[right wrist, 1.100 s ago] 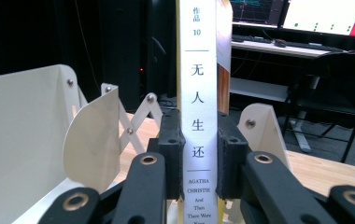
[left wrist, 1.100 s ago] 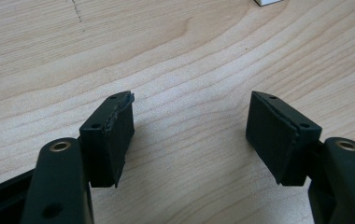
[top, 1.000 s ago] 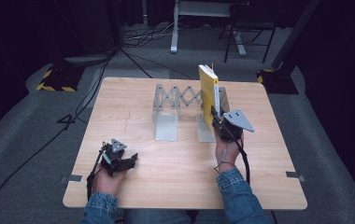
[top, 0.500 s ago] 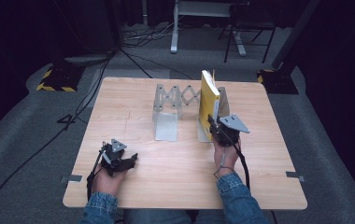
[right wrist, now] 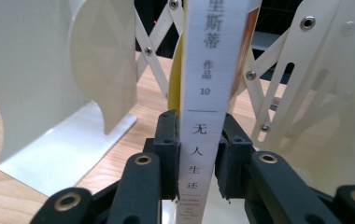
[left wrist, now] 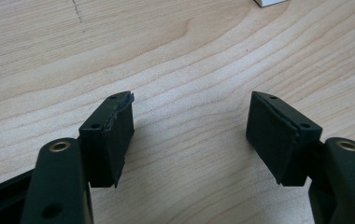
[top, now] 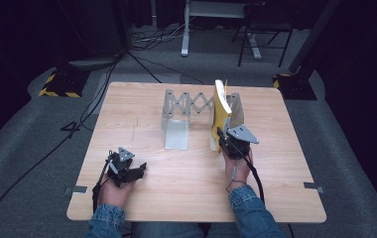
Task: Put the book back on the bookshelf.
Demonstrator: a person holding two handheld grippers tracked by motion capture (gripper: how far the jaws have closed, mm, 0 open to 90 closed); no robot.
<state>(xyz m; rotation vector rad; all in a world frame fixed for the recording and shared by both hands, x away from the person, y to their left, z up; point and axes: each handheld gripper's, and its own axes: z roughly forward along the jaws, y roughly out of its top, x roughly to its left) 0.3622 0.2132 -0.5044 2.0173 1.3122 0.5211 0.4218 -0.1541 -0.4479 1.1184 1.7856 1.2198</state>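
A yellow book stands upright at the right end of a white expanding bookend rack in the middle of the table. My right gripper is shut on the lower part of its spine. In the right gripper view the white spine with printed characters sits clamped between the two black pads, with the rack's right plate beside it. My left gripper rests low at the front left of the table, open, and in the left gripper view nothing lies between its pads.
The wooden table has bare board across its front and left. The rack's left plate stands left of the book. Beyond the table's far edge are cables, a metal stand and yellow-black blocks on the floor.
The right gripper and the book have shifted slightly toward the near side and the book now leans a little left. The left gripper has not moved.
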